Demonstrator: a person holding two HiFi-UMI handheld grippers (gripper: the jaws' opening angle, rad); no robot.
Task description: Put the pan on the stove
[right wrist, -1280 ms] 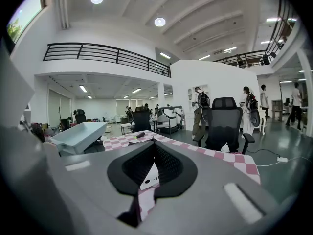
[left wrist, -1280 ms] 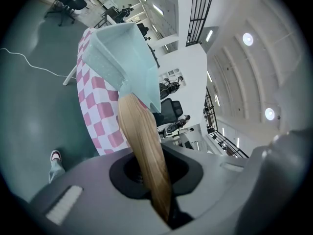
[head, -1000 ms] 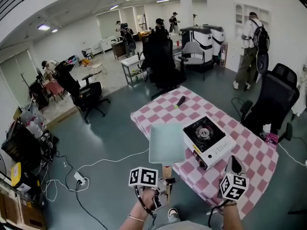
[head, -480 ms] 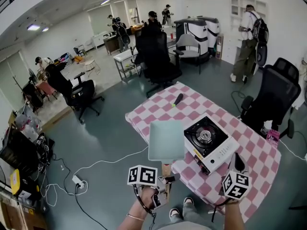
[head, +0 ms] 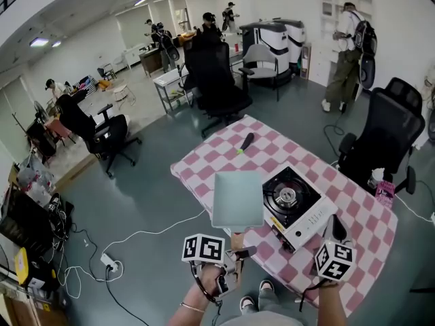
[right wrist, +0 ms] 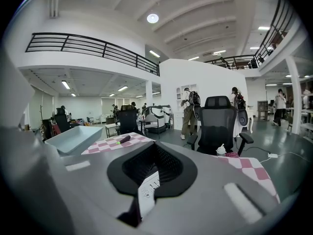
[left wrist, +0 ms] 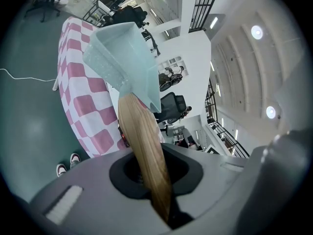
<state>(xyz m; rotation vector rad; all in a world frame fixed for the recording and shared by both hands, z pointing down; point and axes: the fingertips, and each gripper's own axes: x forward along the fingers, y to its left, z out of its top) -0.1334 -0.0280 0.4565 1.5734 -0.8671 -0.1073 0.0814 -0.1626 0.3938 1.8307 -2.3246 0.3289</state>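
A pale teal square pan point(head: 237, 199) with a wooden handle point(head: 237, 240) hangs level at the near left edge of the pink checkered table point(head: 204, 168). My left gripper point(head: 233, 255) is shut on that handle; in the left gripper view the handle point(left wrist: 144, 151) runs from the jaws up to the pan point(left wrist: 122, 58). A white portable stove point(head: 293, 202) with a black burner top stands on the table just right of the pan. My right gripper point(head: 334, 231) hovers at the stove's near right corner, its dark fingers together and holding nothing.
A black marker-like thing with a green tip point(head: 245, 142) lies at the table's far end. A black office chair point(head: 384, 141) stands right of the table and another point(head: 214, 80) beyond it. A white cable point(head: 149, 229) crosses the floor at the left. People stand far back.
Both grippers and the pan have moved forward towards the table. The pan now overlaps the table's edge more, closer beside the stove. Both grips look unchanged.
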